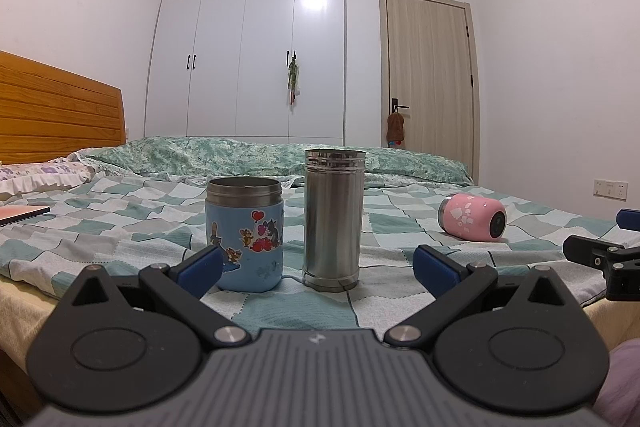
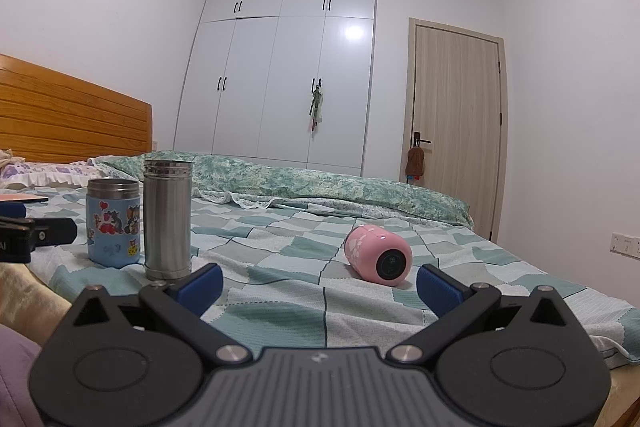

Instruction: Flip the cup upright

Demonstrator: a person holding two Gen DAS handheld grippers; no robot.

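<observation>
A pink cup (image 2: 378, 254) with white petal marks lies on its side on the checkered bedspread, its dark round base toward me. It also shows in the left wrist view (image 1: 472, 217) at the right. My right gripper (image 2: 318, 287) is open and empty, just short of the pink cup, which sits ahead between the fingers, toward the right one. My left gripper (image 1: 316, 267) is open and empty in front of a blue cartoon cup (image 1: 245, 233) and a tall steel cup (image 1: 334, 217), both upright.
The blue cup (image 2: 114, 223) and steel cup (image 2: 167, 219) stand left of the right gripper. A folded green quilt (image 2: 320, 187) lies across the bed behind. A wooden headboard (image 1: 56, 107) and pillow are at left. Wardrobe and door stand beyond.
</observation>
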